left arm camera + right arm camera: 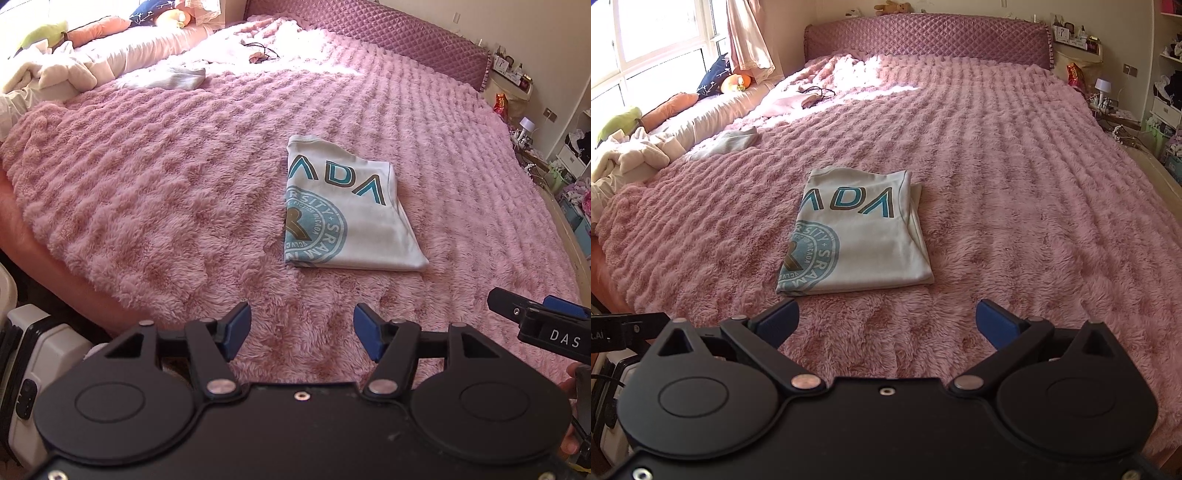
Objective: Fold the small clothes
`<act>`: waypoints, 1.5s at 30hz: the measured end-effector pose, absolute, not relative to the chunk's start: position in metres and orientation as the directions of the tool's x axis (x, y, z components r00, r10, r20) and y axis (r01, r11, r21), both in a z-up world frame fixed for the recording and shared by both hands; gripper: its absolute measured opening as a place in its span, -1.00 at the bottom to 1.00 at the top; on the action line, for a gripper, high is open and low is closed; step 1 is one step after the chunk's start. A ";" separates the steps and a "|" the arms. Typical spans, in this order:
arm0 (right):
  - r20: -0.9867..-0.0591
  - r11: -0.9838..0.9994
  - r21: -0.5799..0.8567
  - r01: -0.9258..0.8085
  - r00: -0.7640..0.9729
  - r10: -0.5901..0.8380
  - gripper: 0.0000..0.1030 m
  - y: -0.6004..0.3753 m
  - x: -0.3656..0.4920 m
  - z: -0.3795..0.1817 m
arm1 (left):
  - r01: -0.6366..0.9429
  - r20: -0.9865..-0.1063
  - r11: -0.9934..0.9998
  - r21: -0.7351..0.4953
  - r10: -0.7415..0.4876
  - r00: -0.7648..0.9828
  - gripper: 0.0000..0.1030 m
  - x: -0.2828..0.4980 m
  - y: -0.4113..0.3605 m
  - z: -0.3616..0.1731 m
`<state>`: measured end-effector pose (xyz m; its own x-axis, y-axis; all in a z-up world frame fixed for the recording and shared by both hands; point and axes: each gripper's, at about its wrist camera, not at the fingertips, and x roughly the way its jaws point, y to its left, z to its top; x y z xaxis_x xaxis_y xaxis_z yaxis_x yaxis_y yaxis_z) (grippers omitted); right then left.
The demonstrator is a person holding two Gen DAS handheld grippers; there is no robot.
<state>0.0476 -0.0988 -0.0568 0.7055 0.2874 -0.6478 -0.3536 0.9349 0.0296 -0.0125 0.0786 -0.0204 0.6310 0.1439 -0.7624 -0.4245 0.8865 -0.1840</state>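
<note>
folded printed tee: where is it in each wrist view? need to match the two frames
Left wrist: folded tee sits right of centre, mid-height, on the pink blanket, beyond the open left gripper.
Right wrist: folded tee sits left of centre, mid-height, just beyond the open right gripper.
Shared landmark: the quilted purple headboard at the far end of the bed.
</note>
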 end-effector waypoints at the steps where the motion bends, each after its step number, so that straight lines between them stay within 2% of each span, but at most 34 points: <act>1: -0.648 0.935 0.030 -0.353 0.705 0.287 1.00 -0.099 0.048 -0.057 | -0.425 -0.763 0.887 -0.183 0.144 0.630 0.22 -0.012 0.078 -0.020; 45: -0.681 0.937 0.020 -0.348 0.682 0.268 1.00 -0.097 0.054 -0.065 | -0.436 -0.800 0.887 -0.153 0.148 0.582 0.25 -0.005 0.084 -0.029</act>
